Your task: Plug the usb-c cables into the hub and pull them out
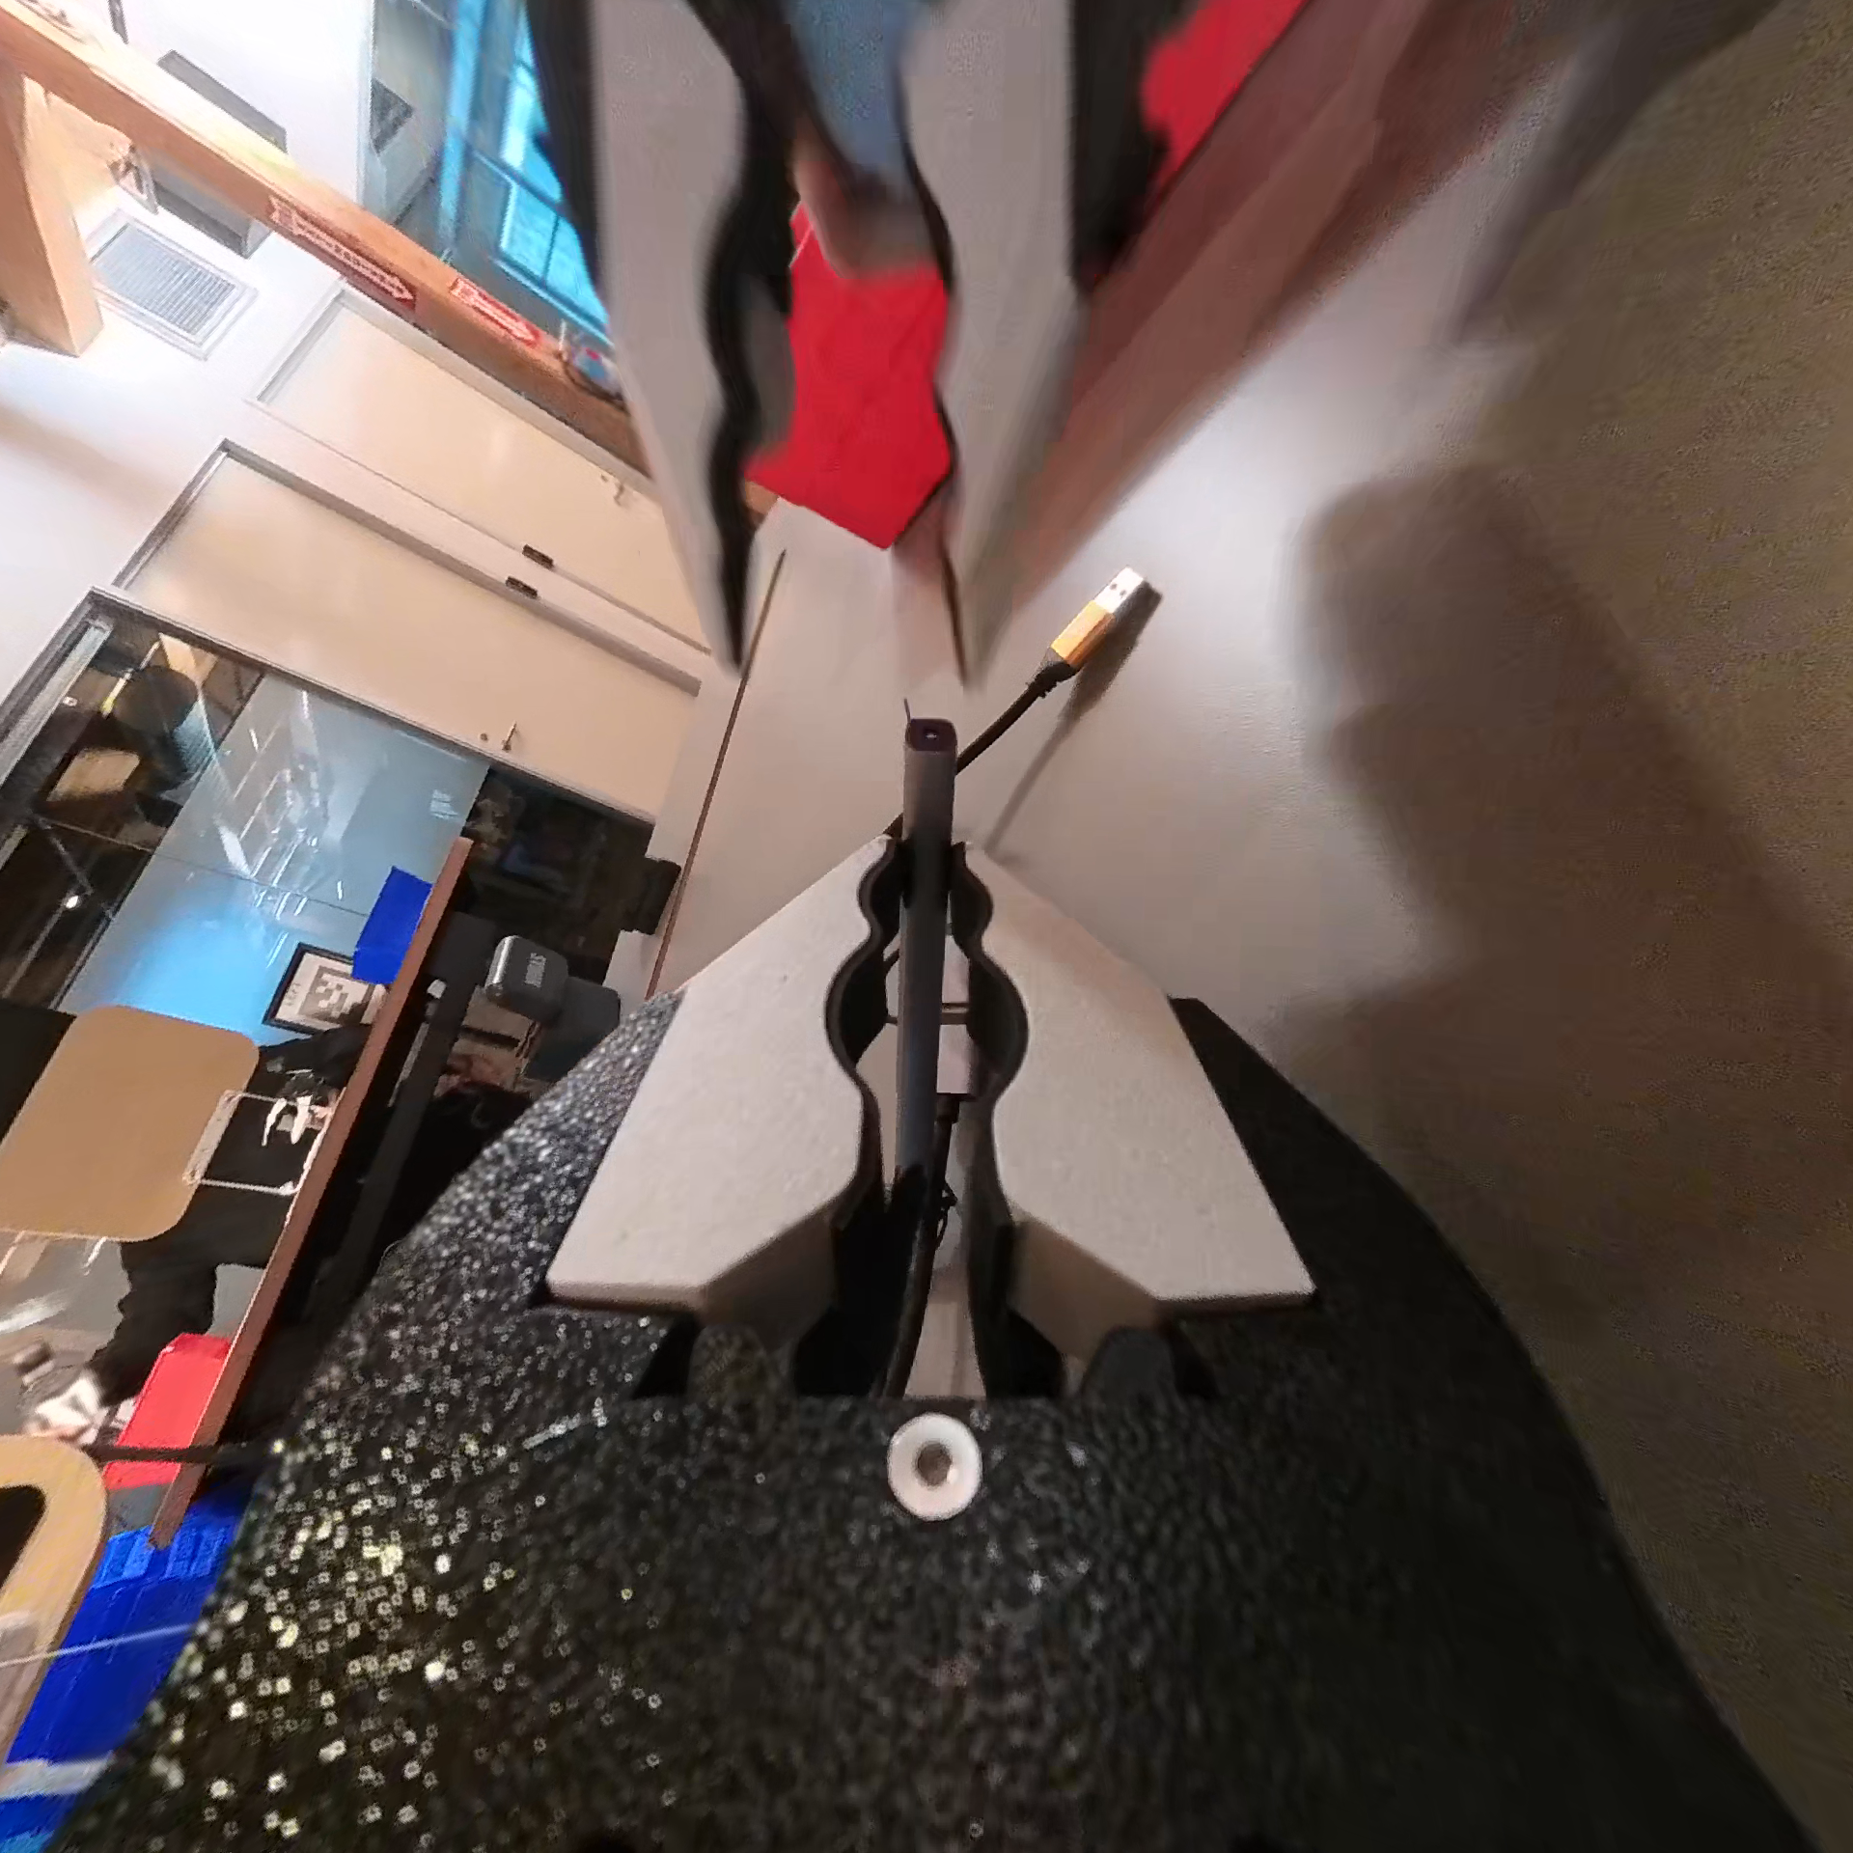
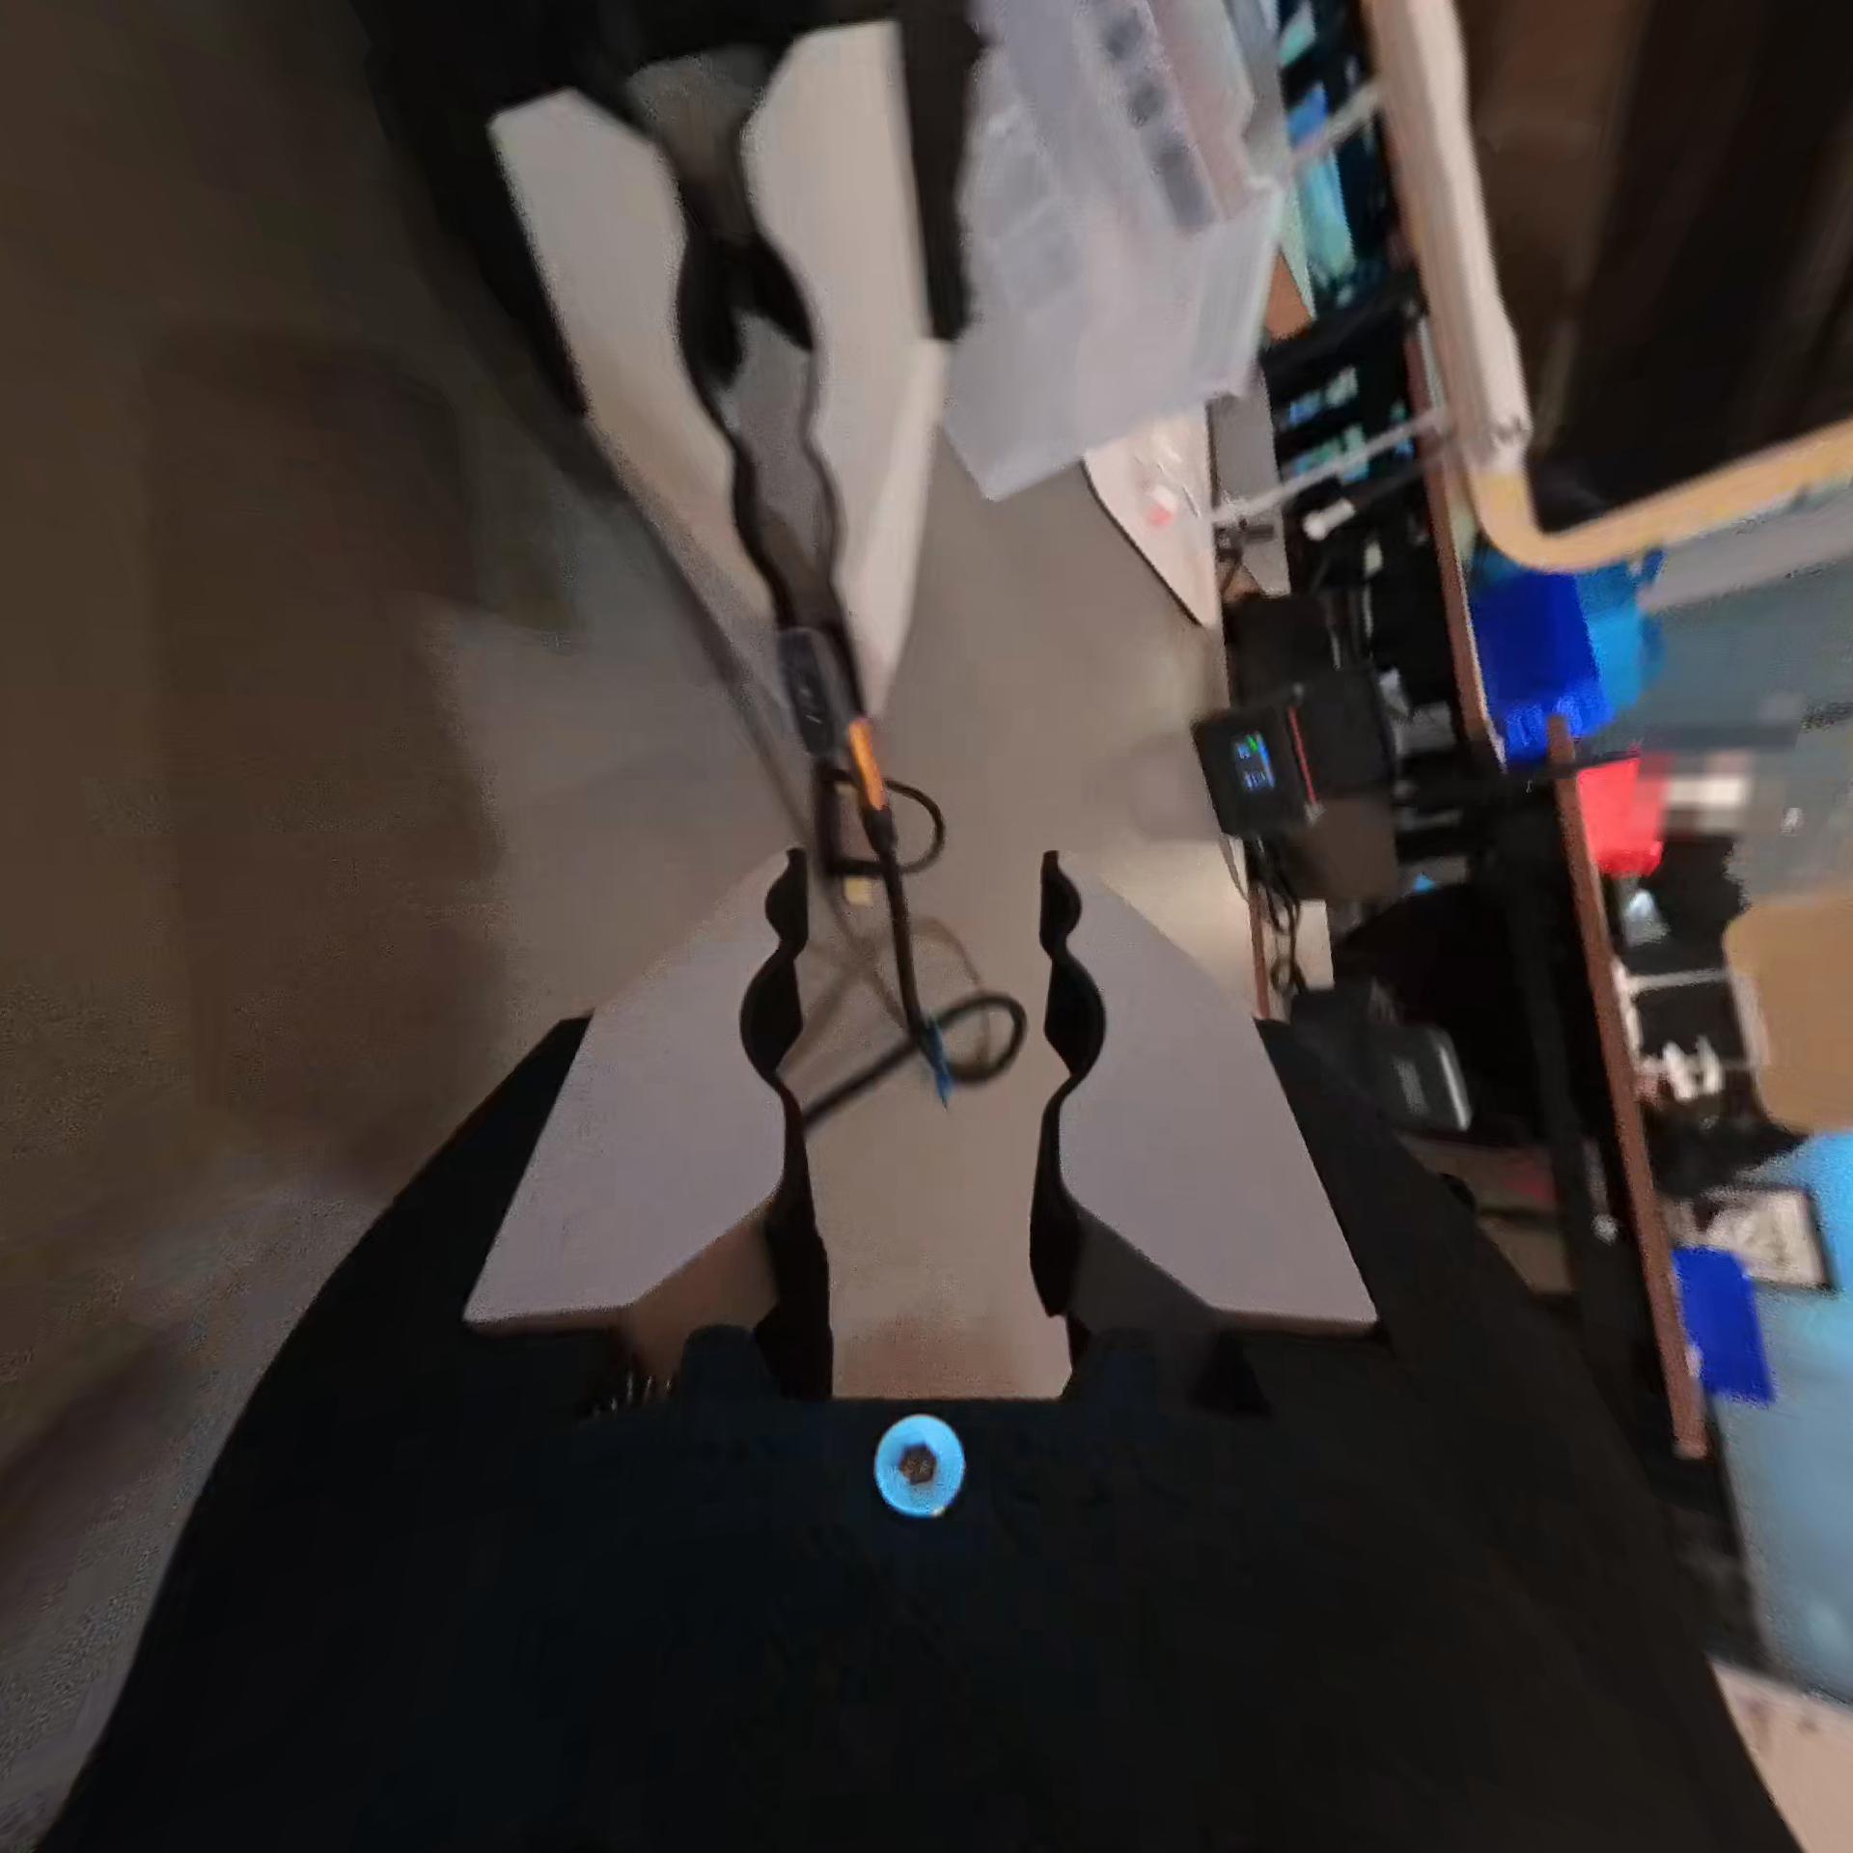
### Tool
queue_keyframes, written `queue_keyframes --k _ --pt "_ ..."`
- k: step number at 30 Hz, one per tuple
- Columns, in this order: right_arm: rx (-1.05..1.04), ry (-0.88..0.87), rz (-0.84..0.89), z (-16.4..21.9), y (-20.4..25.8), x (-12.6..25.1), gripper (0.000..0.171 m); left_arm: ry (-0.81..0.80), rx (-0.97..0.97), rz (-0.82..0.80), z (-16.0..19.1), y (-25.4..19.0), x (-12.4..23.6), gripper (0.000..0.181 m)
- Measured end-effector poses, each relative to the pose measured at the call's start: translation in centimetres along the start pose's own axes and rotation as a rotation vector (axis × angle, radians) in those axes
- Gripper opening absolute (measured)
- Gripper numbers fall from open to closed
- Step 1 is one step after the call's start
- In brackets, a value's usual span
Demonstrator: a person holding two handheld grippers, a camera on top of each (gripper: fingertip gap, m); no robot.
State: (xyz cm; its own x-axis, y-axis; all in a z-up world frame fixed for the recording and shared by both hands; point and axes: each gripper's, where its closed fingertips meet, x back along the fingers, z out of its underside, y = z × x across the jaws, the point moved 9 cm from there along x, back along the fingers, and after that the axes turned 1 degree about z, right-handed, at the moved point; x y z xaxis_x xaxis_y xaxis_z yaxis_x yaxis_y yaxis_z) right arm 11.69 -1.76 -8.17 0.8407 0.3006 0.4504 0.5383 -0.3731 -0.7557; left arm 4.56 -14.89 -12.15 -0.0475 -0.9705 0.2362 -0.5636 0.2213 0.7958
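My left gripper [image 1: 924, 852] is shut on a slim dark grey hub [image 1: 924, 963], held edge-on with its end sticking out past the fingertips above the white table [image 1: 1233, 762]. A black cable with a gold plug [image 1: 1098, 627] runs out from behind the hub. My right gripper [image 2: 922, 872] is open and empty, facing the hub [image 2: 810, 682] from a short distance; it shows blurred in the left wrist view [image 1: 852, 662]. In the right wrist view an orange plug [image 2: 864, 767] sits at the hub's near end. I cannot tell if it is plugged in. Its black cable [image 2: 902, 933] loops on the table.
A red box [image 1: 852, 401] stands behind the right gripper. A clear plastic drawer box [image 2: 1103, 251] and a black device with a small screen [image 2: 1253, 772] stand at the table's far side. Blue and red bins [image 2: 1534, 652] sit on shelves beyond the table edge. Both grippers' tips are close together, under 4 cm apart.
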Motion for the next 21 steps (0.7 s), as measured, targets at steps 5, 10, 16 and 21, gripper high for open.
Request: queue_keyframes --k 5,10,16,21 --pt "0.204 -0.056 0.09 0.0 2.4 -4.2 0.024 -0.054 -0.001 0.032 -0.6 -0.1 0.4 0.007" --pt "0.194 -0.082 0.097 0.1 2.5 -4.2 0.005 0.005 -0.041 -0.032 -0.9 0.1 0.5 0.02" --pt "0.29 -0.087 0.142 0.1 2.9 -3.5 0.005 0.223 -0.194 -0.024 -0.9 -0.6 -0.4 0.007" --pt "0.303 -0.13 0.197 -0.3 2.3 -2.6 0.006 0.135 -0.176 -0.075 -1.9 0.1 0.4 0.007"
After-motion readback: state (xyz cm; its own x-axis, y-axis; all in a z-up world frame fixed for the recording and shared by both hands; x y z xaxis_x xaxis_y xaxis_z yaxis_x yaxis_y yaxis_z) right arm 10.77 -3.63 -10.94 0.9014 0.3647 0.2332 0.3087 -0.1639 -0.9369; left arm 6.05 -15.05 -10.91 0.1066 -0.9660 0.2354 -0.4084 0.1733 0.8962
